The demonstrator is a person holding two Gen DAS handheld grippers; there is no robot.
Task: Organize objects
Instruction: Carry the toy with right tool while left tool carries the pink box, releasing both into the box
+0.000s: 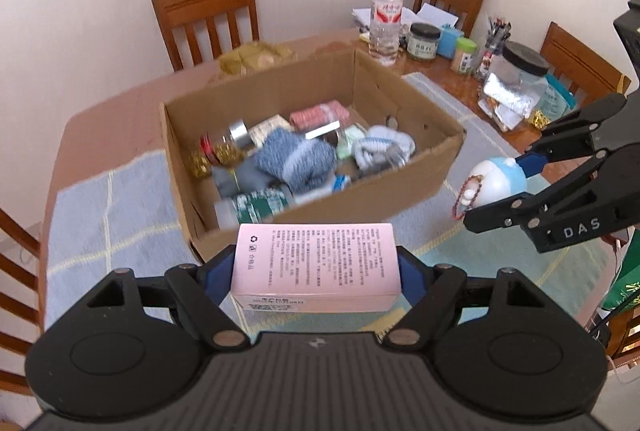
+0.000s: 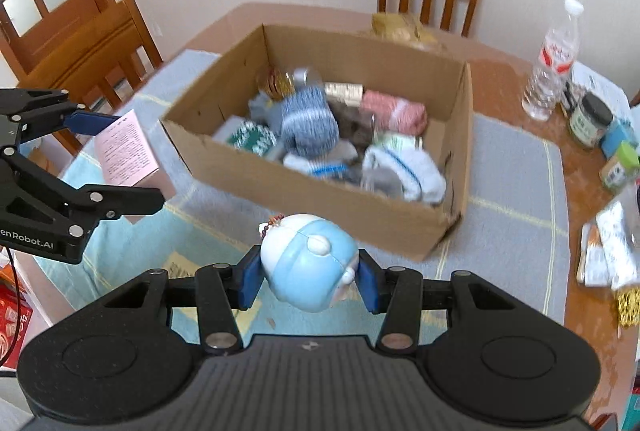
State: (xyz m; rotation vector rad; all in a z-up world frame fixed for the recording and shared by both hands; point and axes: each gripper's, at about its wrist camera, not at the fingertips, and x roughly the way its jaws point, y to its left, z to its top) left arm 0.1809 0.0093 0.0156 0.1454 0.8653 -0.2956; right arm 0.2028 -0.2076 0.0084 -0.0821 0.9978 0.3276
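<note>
My left gripper (image 1: 316,271) is shut on a pink box (image 1: 314,265) with printed text, held just short of the near wall of an open cardboard box (image 1: 420,187). My right gripper (image 2: 308,277) is shut on a blue and white round toy figure (image 2: 308,263) with a bead string, held above the mat before the same cardboard box (image 2: 320,187). The cardboard box holds several socks, jars and packets. In the left wrist view the right gripper (image 1: 508,179) and the toy (image 1: 496,183) show at the right; in the right wrist view the left gripper (image 2: 104,159) and pink box (image 2: 124,147) show at the left.
A checked blue mat (image 1: 104,207) covers the wooden table (image 1: 120,99). A water bottle (image 1: 386,15), jars (image 1: 424,41), a pen holder (image 1: 494,43) and a big lidded jar (image 1: 516,83) crowd the far right. Wooden chairs (image 1: 208,15) ring the table; a yellow bag (image 1: 256,57) lies behind the box.
</note>
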